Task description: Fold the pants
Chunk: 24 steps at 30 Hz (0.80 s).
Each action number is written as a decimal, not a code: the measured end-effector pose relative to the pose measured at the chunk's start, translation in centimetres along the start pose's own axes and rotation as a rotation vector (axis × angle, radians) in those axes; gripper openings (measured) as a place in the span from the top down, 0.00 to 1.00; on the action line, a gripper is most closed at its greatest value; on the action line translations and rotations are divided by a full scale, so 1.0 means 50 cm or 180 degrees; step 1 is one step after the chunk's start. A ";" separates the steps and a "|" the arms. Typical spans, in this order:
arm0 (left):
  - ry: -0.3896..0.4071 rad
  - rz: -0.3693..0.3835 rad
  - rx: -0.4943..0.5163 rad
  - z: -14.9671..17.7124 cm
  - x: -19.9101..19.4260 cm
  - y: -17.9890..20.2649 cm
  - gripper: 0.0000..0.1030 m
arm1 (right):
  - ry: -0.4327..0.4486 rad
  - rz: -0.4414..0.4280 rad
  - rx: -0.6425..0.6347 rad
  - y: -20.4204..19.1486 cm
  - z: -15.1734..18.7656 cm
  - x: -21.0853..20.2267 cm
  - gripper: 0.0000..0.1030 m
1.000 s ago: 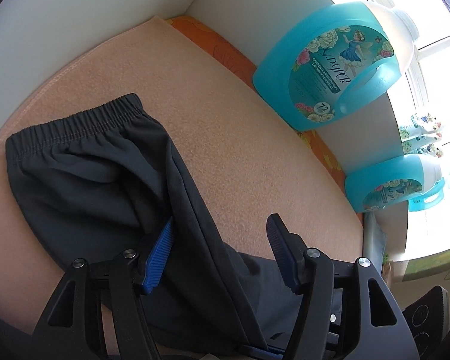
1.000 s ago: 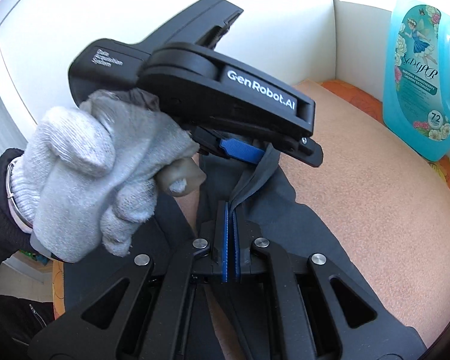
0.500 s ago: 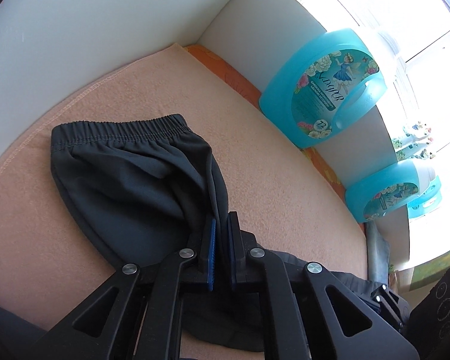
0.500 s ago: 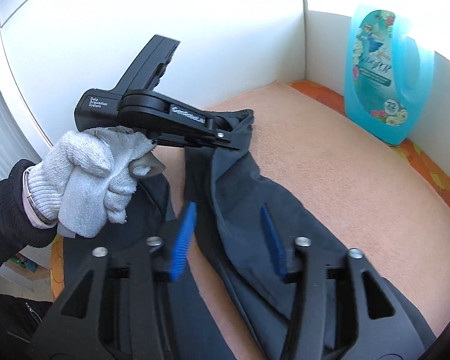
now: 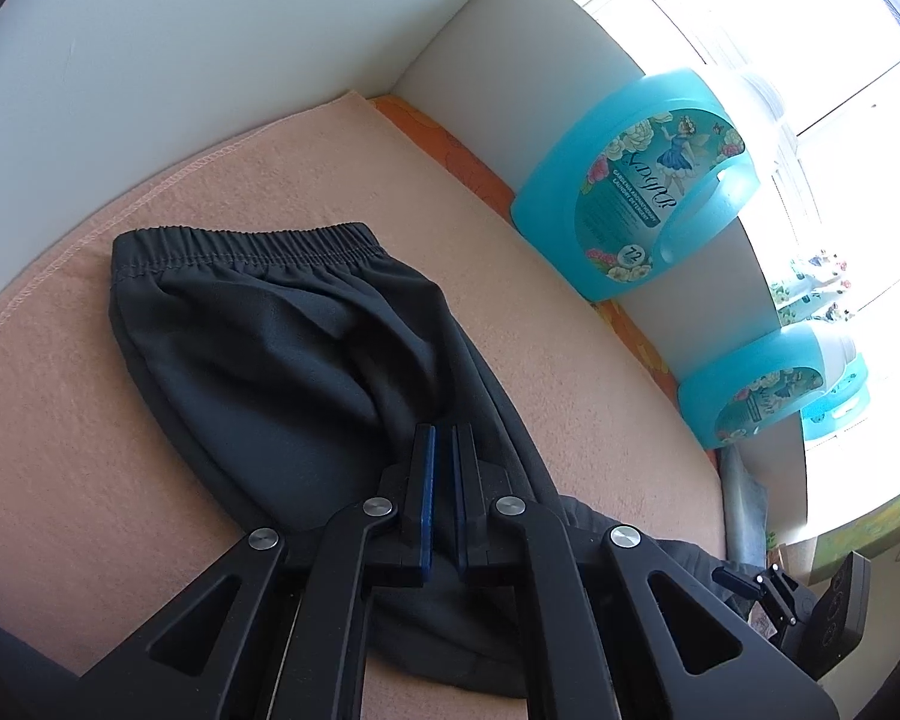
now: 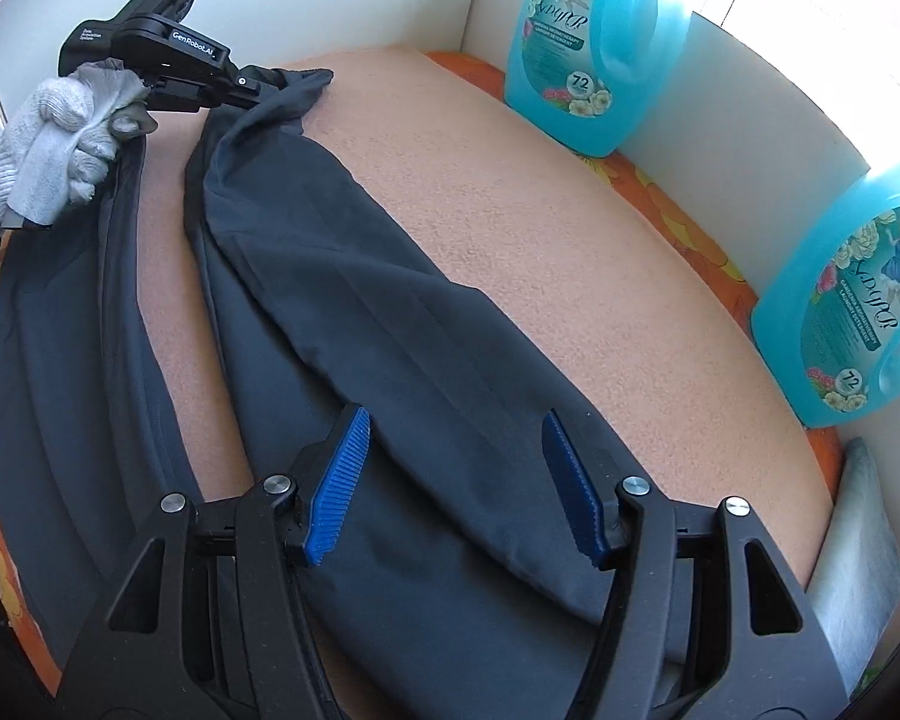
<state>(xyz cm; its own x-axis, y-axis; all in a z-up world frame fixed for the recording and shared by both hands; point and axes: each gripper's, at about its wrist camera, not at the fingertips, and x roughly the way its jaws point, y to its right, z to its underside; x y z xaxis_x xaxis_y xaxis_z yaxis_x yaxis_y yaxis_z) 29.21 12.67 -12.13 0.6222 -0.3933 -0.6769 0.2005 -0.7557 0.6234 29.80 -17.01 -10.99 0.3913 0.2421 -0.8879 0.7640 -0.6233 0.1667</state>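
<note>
Pants point(image 6: 354, 324) on peach towel point(image 6: 540, 228), legs running toward 5 o'clock. Left gripper point(image 5: 441, 438) clamped on fabric near waistband point(image 5: 252, 243). Right gripper point(image 6: 453, 462) agape above leg, holding nothing. Step: lengthwise fold. Next probably: right grabs leg.

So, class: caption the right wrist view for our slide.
Open right gripper hovers over dark pants; gloved hand's left gripper pinches them.

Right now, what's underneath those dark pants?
The pants lie on a peach towel, which itself covers an orange flowered cloth showing at the edges. What lies directly beneath the fabric is hidden.
</note>
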 end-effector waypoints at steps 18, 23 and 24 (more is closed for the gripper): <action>-0.0610 -0.0740 0.0486 -0.041 0.082 0.100 0.73 | -0.0324 -0.0407 -0.0101 0.047 -0.022 0.077 0.68; -0.0438 -0.0598 0.0381 -0.034 0.076 0.066 0.98 | -0.0223 -0.0294 -0.0092 0.036 -0.016 0.061 0.96; -0.0403 -0.0538 0.0353 -0.037 0.068 0.063 0.98 | -0.0168 -0.0253 -0.0088 0.033 -0.017 0.052 0.96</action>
<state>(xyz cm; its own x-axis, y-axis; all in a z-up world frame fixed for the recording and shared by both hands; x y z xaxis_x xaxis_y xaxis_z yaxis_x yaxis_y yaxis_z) 33.36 9.90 -11.75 0.4857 -0.3135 -0.8160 0.2050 -0.8666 0.4550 32.51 -16.77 -12.64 0.3017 0.2499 -0.9201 0.8058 -0.5827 0.1060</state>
